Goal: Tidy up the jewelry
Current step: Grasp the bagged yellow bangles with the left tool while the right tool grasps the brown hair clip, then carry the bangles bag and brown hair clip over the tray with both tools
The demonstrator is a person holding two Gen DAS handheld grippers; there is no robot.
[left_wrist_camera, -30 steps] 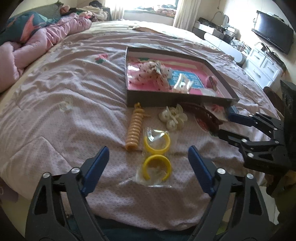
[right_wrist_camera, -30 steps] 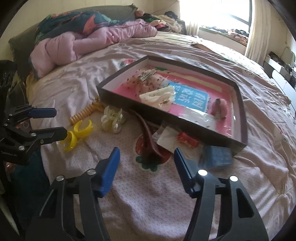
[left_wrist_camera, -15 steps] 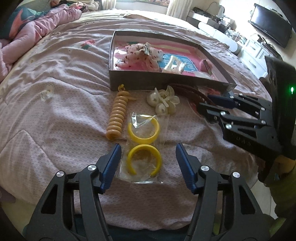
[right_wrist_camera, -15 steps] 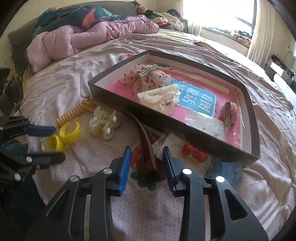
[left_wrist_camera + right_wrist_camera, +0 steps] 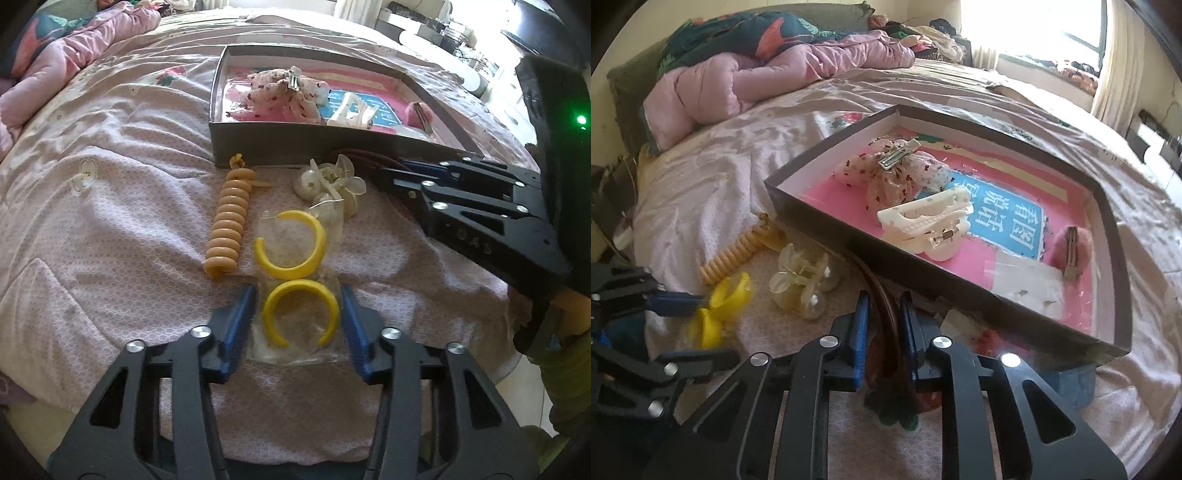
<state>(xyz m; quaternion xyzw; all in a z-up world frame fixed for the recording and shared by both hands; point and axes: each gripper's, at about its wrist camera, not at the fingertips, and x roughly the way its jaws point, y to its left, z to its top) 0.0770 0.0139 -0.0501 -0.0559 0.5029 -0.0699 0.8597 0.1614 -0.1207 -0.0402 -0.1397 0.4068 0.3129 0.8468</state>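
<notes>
A yellow open bracelet (image 5: 301, 314) in a clear bag lies on the pink bedspread, between my left gripper's (image 5: 297, 291) blue pads. Its jaws are closing, and the pads stand just at the bag's side edges. A second bagged yellow bracelet (image 5: 295, 243) lies just beyond. My right gripper (image 5: 884, 299) is shut on a dark brown curved headband (image 5: 871, 280), which runs from the front wall of the grey box (image 5: 849, 240). That box holds a floral bow clip (image 5: 886, 173), a cream claw clip (image 5: 923, 221) and a pink fuzzy clip (image 5: 1071, 247).
An orange spiral hair tie (image 5: 229, 229) and a pearly flower clip (image 5: 328, 182) lie before the box. A small blue box (image 5: 1075, 380) and a bagged red item (image 5: 986, 338) sit at its right corner. A pink duvet (image 5: 757, 74) is heaped at the bed's far left.
My left gripper sank toward the near bracelet and its jaws narrowed around the bag. My right gripper shifted over to the brown headband and shut on it.
</notes>
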